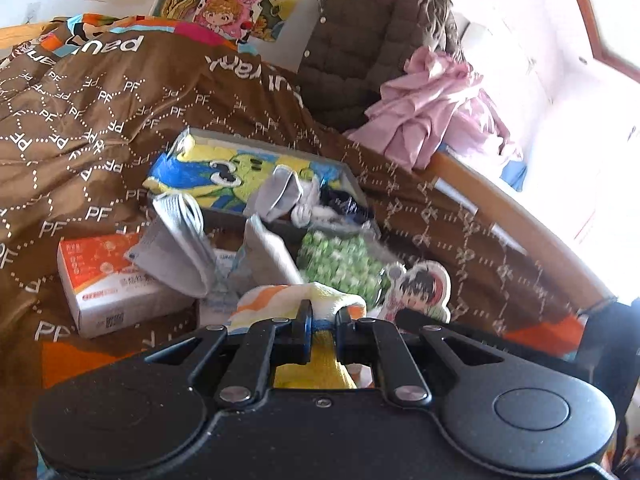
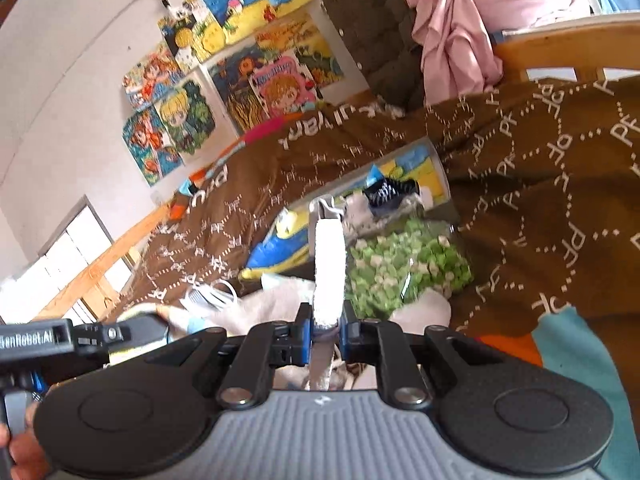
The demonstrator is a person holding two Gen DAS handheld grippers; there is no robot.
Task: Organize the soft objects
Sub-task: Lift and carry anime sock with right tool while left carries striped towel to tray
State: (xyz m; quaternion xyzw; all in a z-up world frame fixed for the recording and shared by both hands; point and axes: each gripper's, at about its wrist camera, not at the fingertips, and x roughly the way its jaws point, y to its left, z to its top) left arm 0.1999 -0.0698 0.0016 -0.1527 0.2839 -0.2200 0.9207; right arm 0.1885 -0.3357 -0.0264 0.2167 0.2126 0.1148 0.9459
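Left tongs [image 1: 323,314], bottom centre of the left view, are pressed together on a yellow, orange and white towel [image 1: 298,298], soft terry, bunched at the pinch. Right tongs [image 2: 326,318], bottom centre of the right view, pinch a grey sock [image 2: 329,256] by one end; it stands out in a flat, limp strip. Both items appear held clear of the bed for sorting.

The likely destination is the grey box [image 1: 354,178] at mid-frame on the brown quilt [image 1: 80,120]. It already holds a fluffy cartoon towel [image 1: 224,172] and pale socks. A green knobbly bundle [image 1: 340,260] lies just beside it; a rigid tissue carton [image 1: 116,288] sits lower left.
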